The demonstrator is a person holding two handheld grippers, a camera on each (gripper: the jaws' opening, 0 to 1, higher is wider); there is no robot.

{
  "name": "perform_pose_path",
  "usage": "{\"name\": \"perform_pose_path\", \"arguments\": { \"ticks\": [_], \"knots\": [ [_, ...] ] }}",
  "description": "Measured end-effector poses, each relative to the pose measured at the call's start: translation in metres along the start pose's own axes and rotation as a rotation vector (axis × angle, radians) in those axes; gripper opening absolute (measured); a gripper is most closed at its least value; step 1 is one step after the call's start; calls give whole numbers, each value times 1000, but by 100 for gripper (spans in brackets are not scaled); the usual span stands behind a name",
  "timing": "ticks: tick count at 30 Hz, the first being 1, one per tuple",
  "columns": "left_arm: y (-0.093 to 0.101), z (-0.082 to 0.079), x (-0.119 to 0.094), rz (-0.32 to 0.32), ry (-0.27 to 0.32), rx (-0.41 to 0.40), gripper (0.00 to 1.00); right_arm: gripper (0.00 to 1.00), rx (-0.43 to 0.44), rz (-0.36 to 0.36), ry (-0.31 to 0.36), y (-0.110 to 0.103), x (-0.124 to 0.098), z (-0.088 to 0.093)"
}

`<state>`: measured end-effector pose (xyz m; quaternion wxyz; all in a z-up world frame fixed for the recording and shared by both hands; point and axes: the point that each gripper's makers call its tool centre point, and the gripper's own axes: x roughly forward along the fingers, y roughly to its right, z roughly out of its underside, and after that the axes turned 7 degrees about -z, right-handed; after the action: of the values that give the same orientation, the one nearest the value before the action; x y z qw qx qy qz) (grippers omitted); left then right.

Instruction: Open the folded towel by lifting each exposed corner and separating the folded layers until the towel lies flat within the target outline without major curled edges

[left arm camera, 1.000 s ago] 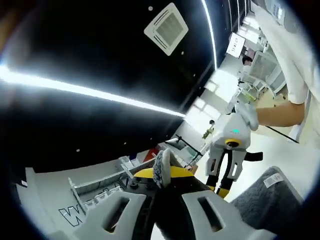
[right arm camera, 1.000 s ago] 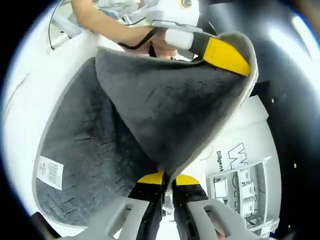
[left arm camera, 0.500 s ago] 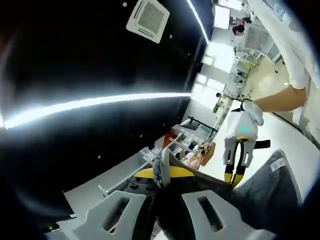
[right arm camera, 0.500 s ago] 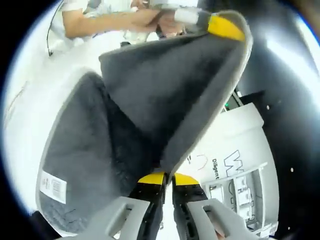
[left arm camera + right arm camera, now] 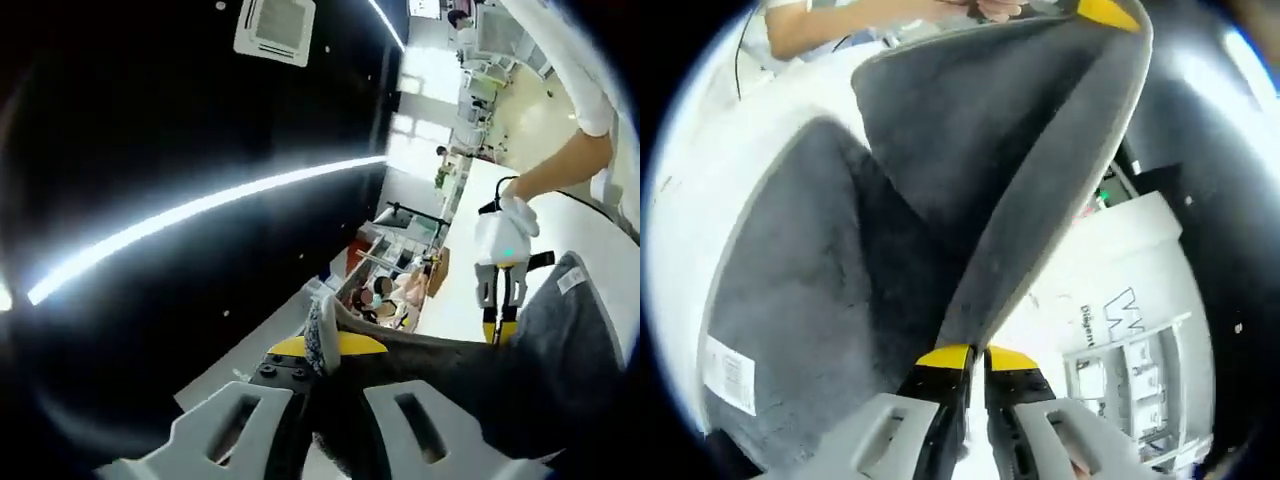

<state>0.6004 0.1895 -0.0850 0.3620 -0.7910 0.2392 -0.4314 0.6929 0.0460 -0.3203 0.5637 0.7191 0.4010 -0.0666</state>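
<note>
The grey towel [image 5: 940, 190] hangs raised between both grippers, its lower part with a white label [image 5: 728, 374] resting on the white table [image 5: 730, 170]. My right gripper [image 5: 975, 357] is shut on one edge corner of the towel. My left gripper [image 5: 325, 345] is shut on another corner, whose pale tip sticks up between the yellow pads. In the left gripper view the right gripper [image 5: 503, 262], held by a gloved hand, pinches the towel [image 5: 560, 350] at the right. In the right gripper view the left gripper's yellow pad [image 5: 1108, 12] shows at the top edge.
The person's bare arm [image 5: 840, 20] reaches across the top of the right gripper view. A white panel with printed letters [image 5: 1120, 310] stands at the right. The left gripper view points up at a dark ceiling with a light strip [image 5: 200, 210] and a vent [image 5: 275, 28].
Both grippers have lifted the held corners higher, and the towel's upper layer stands steeper. The left gripper view has tilted further upward, and the right gripper looks smaller and farther right in it.
</note>
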Motion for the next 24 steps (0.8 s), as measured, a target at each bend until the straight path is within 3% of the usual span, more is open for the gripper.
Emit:
{"name": "perform_pose_path", "arguments": {
  "ticks": [2, 5, 7, 9, 10, 13, 14, 17, 19, 21, 22, 24],
  "knots": [
    [-5, -3, -2, -16, 14, -1, 3, 0, -11, -26, -62, -5, 10, 15],
    [-2, -11, -2, 15, 19, -155, 3, 3, 75, -56, 43, -12, 14, 5],
    [-4, -12, -1, 8, 18, -106, 3, 9, 79, -51, 43, -9, 10, 4],
    [-7, -12, 0, -13, 14, -30, 3, 24, 112, -39, 77, -5, 5, -2],
    [-6, -12, 0, -12, 18, -31, 3, 32, 160, -54, 112, -7, 4, -8],
    [-7, -12, -1, -14, 18, -32, 3, 61, 171, -84, 145, -14, 4, -16],
    [-9, -11, -1, -21, 8, -9, 3, 61, 163, -92, 144, -16, 6, -17],
    [-11, -9, -1, -27, 3, 8, 3, 43, 130, -118, 131, -24, 11, -16],
    [-15, -10, -2, -30, 10, -12, 3, 46, 129, -132, 116, -28, 20, -14],
    [-17, -12, -3, -35, 17, -21, 3, 50, 112, -124, 47, -29, 26, -3],
    [-20, -14, -5, -41, 19, -21, 3, 47, 117, -115, 12, -28, 32, 5],
    [-25, -17, -7, -51, 35, -47, 3, 35, 136, -115, 8, -26, 36, 9]
  ]
}}
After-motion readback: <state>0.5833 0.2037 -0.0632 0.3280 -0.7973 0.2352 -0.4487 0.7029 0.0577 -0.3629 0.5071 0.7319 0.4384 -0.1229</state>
